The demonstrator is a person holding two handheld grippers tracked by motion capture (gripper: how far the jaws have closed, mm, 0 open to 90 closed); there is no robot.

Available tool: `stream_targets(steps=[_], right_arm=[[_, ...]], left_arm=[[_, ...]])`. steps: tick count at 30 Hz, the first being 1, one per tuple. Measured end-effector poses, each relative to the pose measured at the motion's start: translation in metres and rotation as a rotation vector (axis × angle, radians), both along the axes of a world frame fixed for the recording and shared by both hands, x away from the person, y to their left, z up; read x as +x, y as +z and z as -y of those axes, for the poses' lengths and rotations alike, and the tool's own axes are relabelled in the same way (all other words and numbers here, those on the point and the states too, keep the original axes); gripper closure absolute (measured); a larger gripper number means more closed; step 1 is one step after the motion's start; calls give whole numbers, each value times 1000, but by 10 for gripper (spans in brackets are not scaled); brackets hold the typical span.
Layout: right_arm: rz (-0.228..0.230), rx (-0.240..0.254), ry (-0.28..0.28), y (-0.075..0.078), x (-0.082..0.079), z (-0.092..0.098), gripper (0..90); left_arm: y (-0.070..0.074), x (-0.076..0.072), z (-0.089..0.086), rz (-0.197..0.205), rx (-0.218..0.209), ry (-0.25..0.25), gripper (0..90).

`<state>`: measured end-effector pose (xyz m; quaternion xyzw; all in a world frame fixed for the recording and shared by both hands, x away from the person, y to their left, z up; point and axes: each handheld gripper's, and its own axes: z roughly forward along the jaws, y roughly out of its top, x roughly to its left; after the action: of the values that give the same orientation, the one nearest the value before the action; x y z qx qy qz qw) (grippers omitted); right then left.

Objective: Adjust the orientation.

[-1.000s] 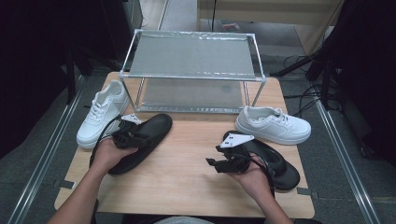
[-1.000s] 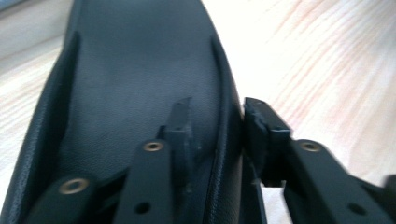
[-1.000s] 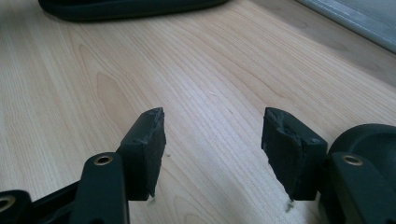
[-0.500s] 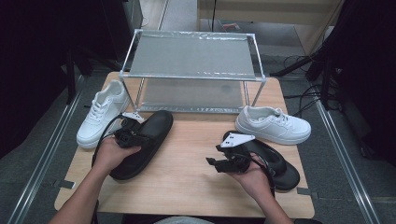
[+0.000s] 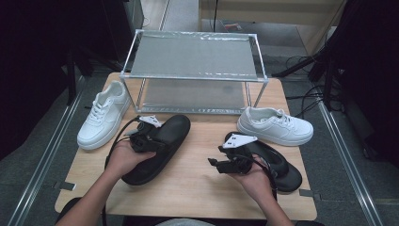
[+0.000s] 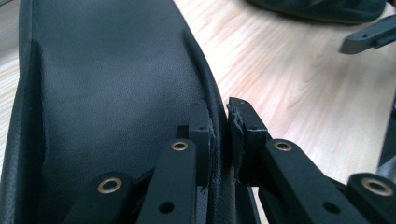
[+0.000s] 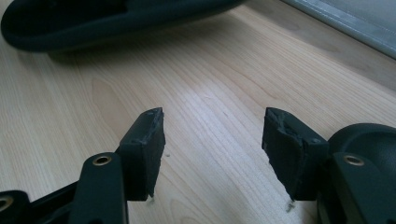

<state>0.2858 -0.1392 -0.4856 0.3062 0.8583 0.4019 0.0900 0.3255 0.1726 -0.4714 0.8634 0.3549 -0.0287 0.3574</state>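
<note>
The black shoe (image 5: 157, 149) on the person's left lies on the wooden table (image 5: 193, 181), its toe pointing up toward the wire shoe rack (image 5: 195, 70) at the far edge, and the left gripper (image 5: 143, 136) has its jaws just closed onto the shoe's side wall; in the left gripper view that wall (image 6: 217, 140) is pinched between the two pads, one inside the shoe and one outside. The rack is the biggest thing around, and its lower shelf stands directly beyond the shoe's toe. A white sneaker (image 5: 101, 115) lies just left of the rack and near the held shoe, and a second white sneaker (image 5: 275, 126) lies at the rack's right foot. The other black shoe (image 5: 268, 160) lies under the right hand (image 5: 256, 181), which covers part of it. The right gripper (image 5: 226, 164) hovers beside that shoe with its jaws wide apart and nothing between them, bare table showing in the gap in the right gripper view. The left hand (image 5: 124, 157) hides the held shoe's heel, and the table's near edge is cut off at the bottom of the high view.
</note>
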Motion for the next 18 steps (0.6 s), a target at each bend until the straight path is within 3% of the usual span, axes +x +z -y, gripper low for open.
stream_targets(steps=[4, 9, 18], right_arm=[[4, 40, -2, 4, -1, 3, 407], [7, 42, -10, 4, 0, 5, 411], [10, 37, -18, 3, 0, 6, 411]], left_arm=[[2, 2, 25, -10, 12, -49, 800], [4, 4, 55, -13, 13, -101, 802], [-6, 3, 82, -36, -2, -106, 800]])
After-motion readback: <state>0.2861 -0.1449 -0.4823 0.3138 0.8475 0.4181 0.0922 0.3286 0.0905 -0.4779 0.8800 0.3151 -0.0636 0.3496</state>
